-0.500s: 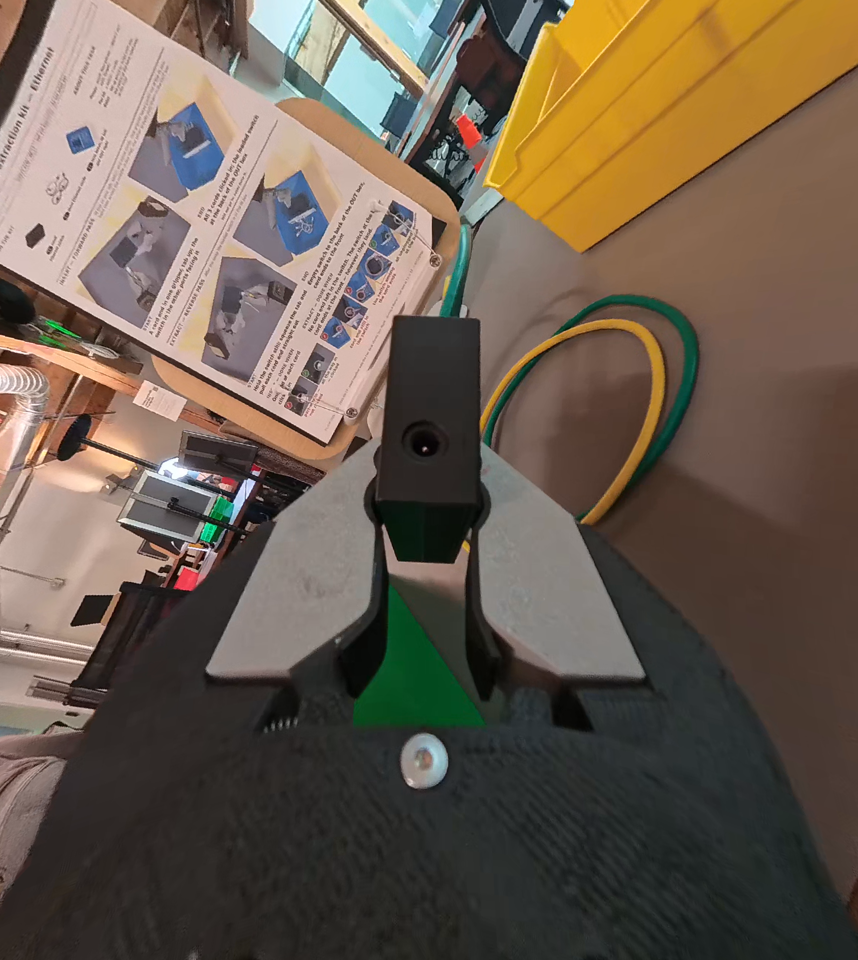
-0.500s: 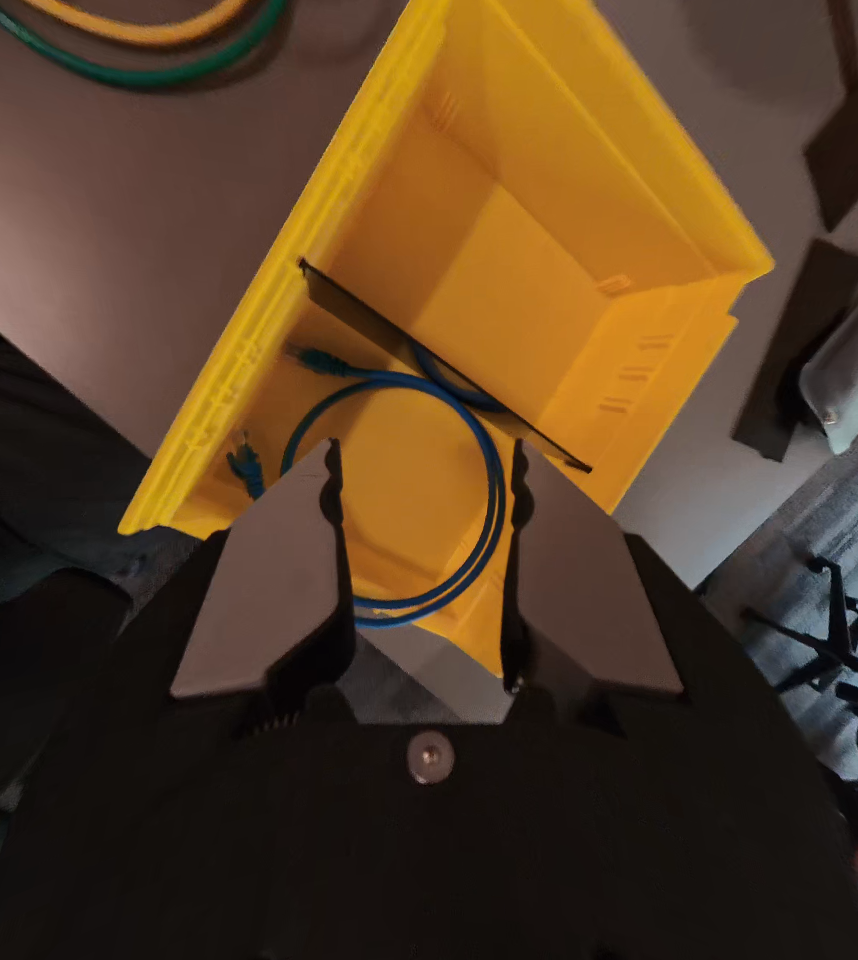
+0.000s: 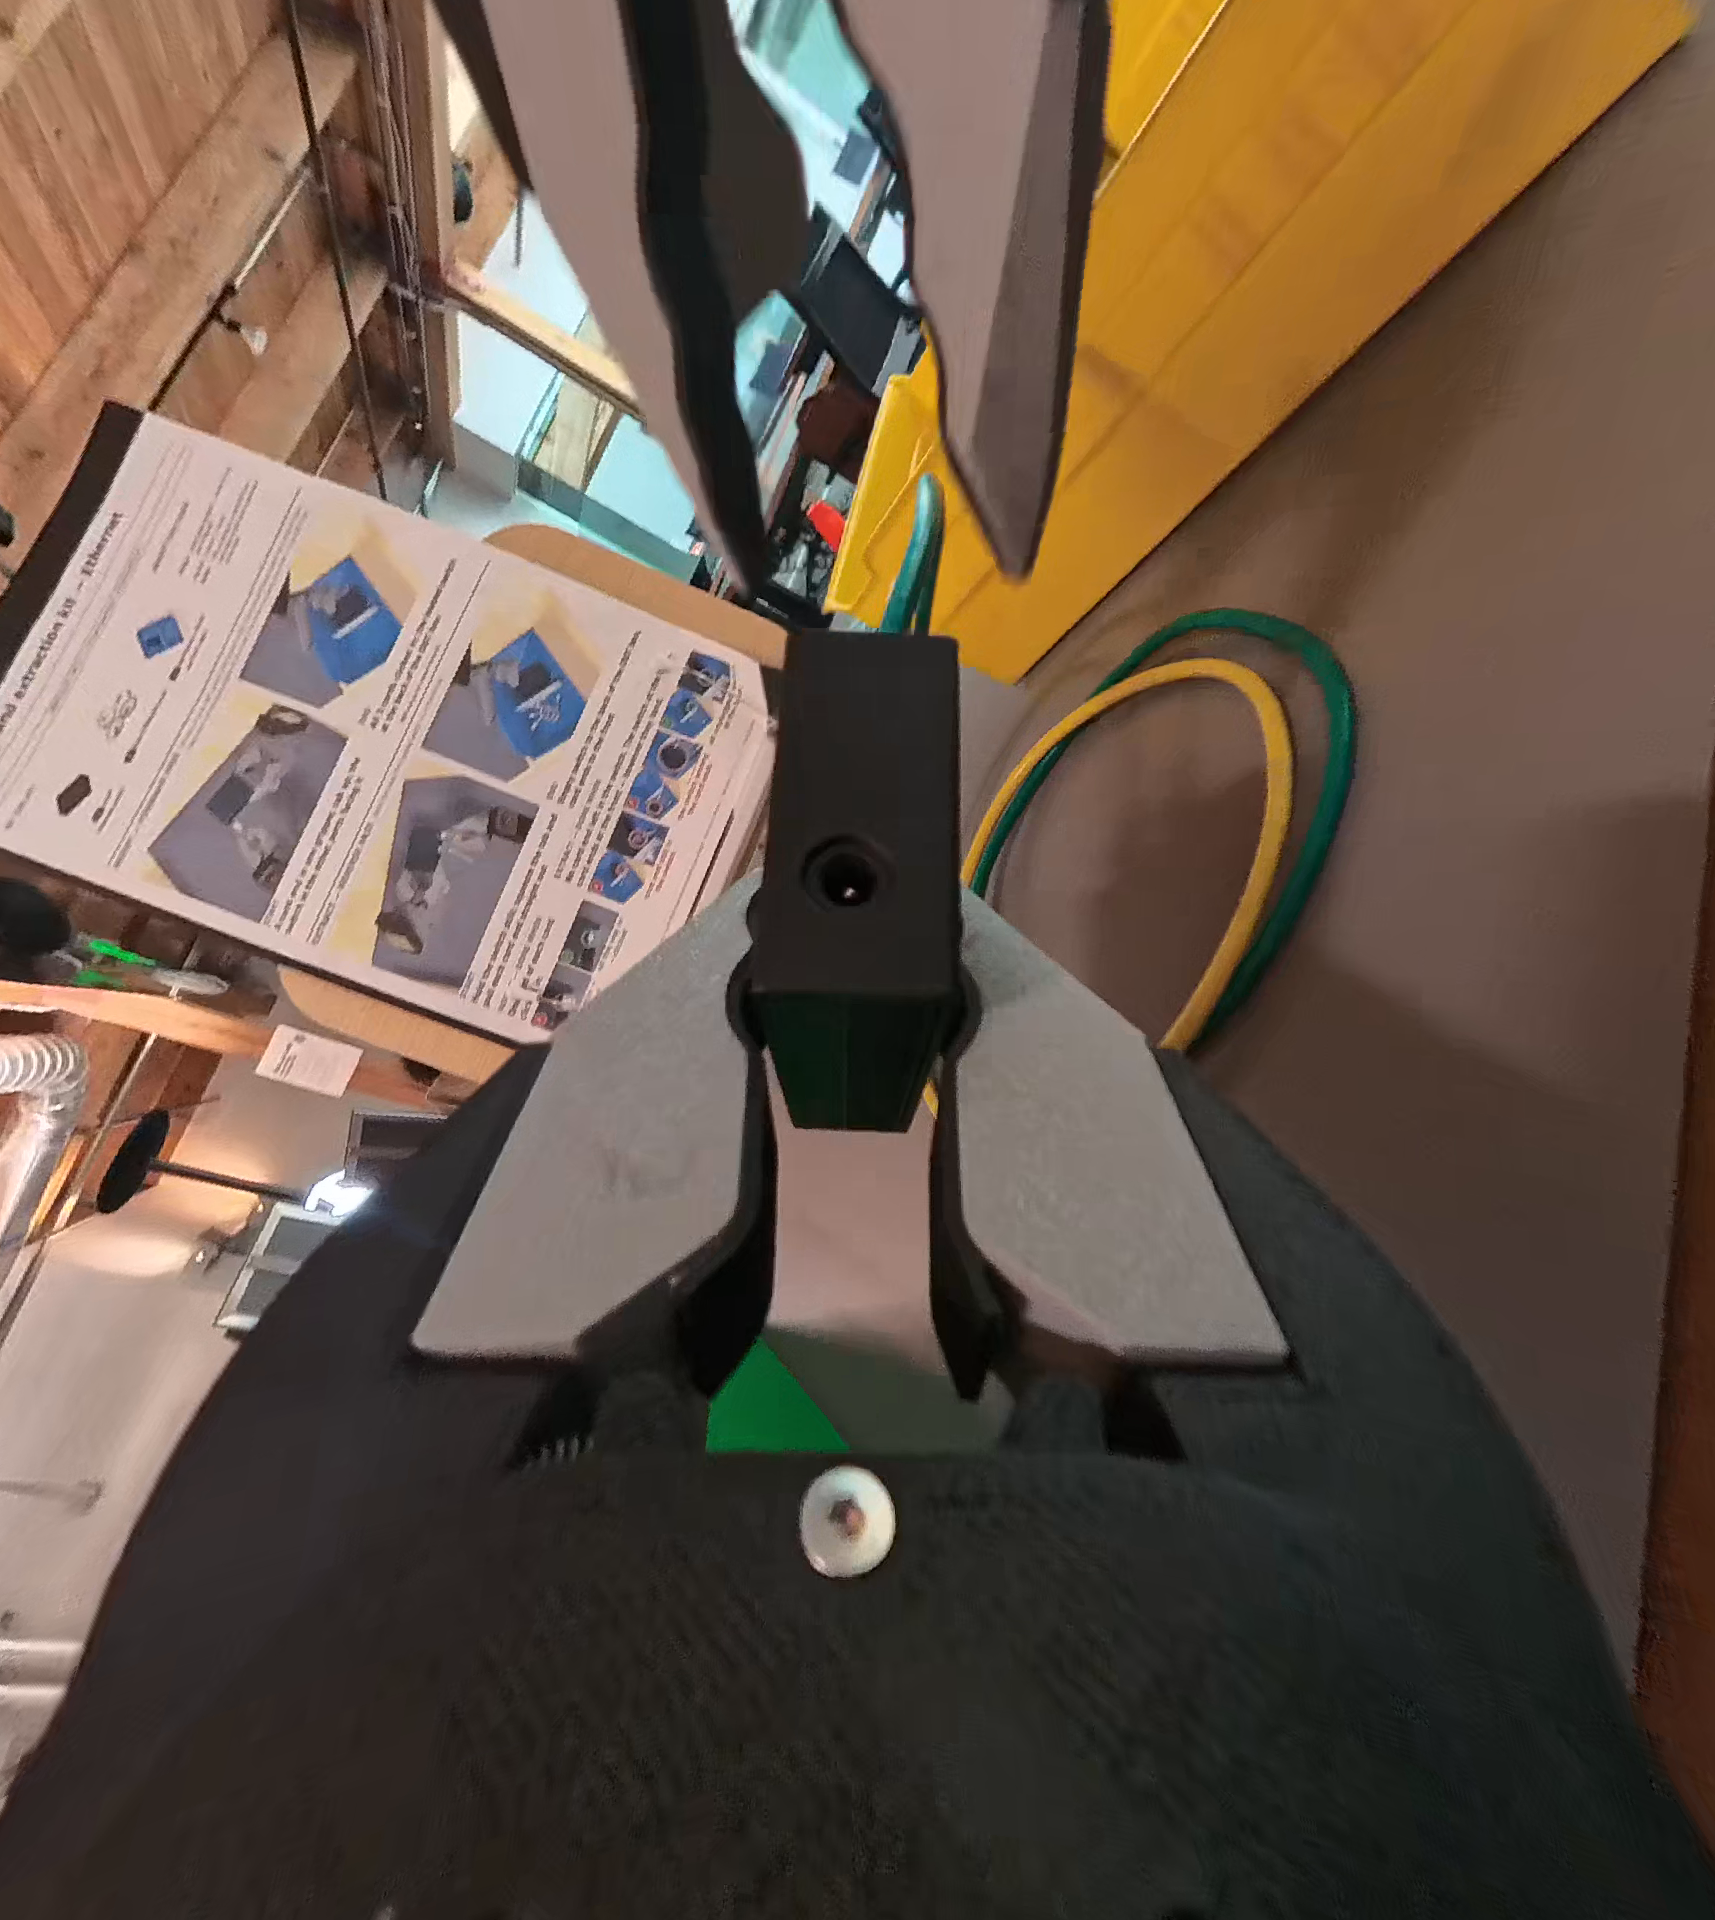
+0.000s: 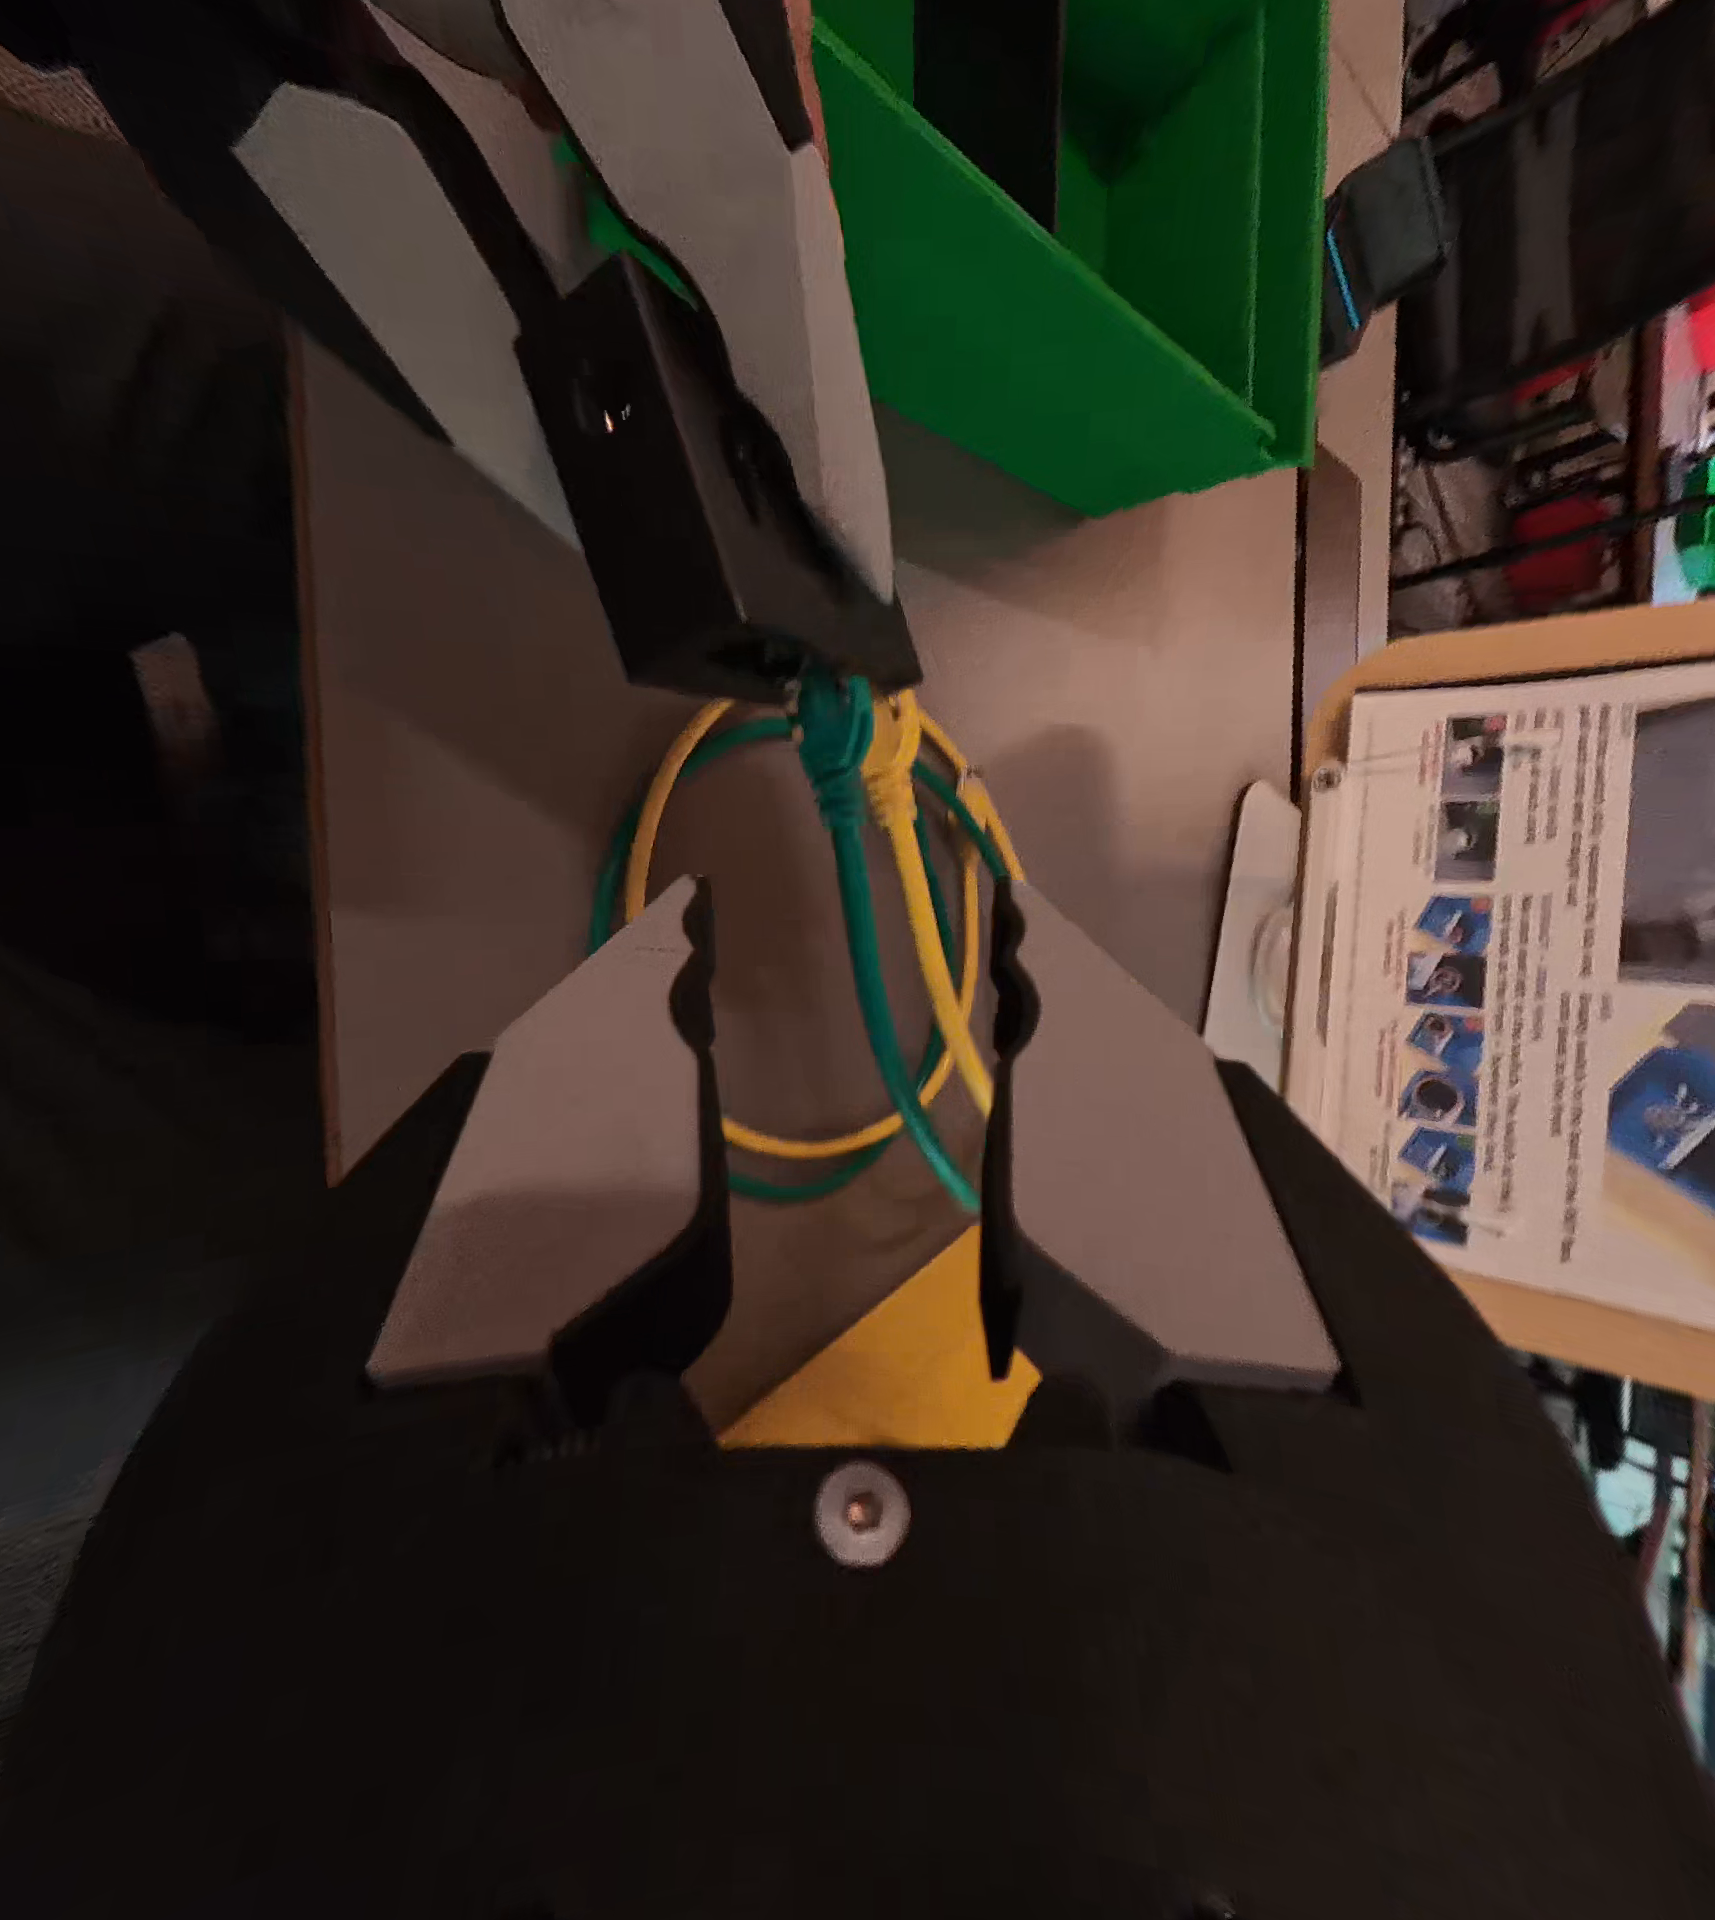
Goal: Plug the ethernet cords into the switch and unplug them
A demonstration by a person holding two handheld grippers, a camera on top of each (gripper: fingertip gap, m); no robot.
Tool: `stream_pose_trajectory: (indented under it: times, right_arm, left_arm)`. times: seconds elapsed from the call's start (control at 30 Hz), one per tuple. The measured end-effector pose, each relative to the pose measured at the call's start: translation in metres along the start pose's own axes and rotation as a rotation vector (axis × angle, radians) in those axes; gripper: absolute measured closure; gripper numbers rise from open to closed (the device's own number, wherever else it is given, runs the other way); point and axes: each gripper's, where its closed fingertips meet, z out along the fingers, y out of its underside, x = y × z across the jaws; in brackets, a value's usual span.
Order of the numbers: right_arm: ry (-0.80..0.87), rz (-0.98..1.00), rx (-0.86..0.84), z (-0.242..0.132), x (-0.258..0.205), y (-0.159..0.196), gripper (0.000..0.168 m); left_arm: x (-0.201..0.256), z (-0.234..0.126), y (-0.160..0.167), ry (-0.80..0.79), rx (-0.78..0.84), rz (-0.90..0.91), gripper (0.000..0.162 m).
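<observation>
My left gripper (image 3: 858, 997) is shut on the black switch (image 3: 865, 821) and holds it above the table. In the right wrist view the switch (image 4: 687, 468) shows a green cord (image 4: 858, 935) and a yellow cord (image 4: 920, 935) plugged into its lower face, side by side. Both cords loop on the brown table, also in the left wrist view, green (image 3: 1326, 790) and yellow (image 3: 1263, 790). My right gripper (image 4: 848, 904) is open and empty, facing the plugs a short way below them. It shows from the top of the left wrist view (image 3: 884, 571), just beyond the switch.
A yellow bin (image 3: 1248, 260) stands on the table (image 3: 1507, 935) behind the cord loops. A green bin (image 4: 1040, 312) stands beyond the switch. An instruction sheet on a board (image 4: 1611, 987) stands to the right, also in the left wrist view (image 3: 365, 727). My right fingertips sit around 5 cm from my left ones.
My right gripper has swung away from the yellow bin with the blue cord and now faces the switch and its plugs. It has entered the left wrist view. The left gripper still holds the switch.
</observation>
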Motion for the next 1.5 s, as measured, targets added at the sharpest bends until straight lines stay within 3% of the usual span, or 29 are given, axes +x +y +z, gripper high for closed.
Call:
stream_pose_trajectory:
  times: [0.2,0.4,0.9,1.3,1.5]
  right_arm:
    - [0.015,-0.121,0.135,0.016,-0.002,-0.025,0.145]
    - [0.053,-0.233,0.196,0.021,-0.007,-0.034,0.156]
    - [0.19,-0.282,0.258,0.022,-0.006,-0.031,0.157]
    - [0.192,-0.331,0.295,0.016,-0.015,-0.038,0.157]
    - [0.118,-0.37,0.212,0.027,-0.021,-0.036,0.159]
  left_arm:
    - [0.002,-0.003,-0.004,0.029,0.075,-0.056,0.135]
    - [-0.001,-0.007,-0.009,0.037,0.128,-0.099,0.136]
    - [0.002,-0.003,-0.007,0.054,0.102,-0.126,0.136]
    - [0.002,-0.007,-0.01,0.081,0.148,-0.14,0.136]
    - [0.008,-0.005,-0.001,0.096,0.11,-0.1,0.136]
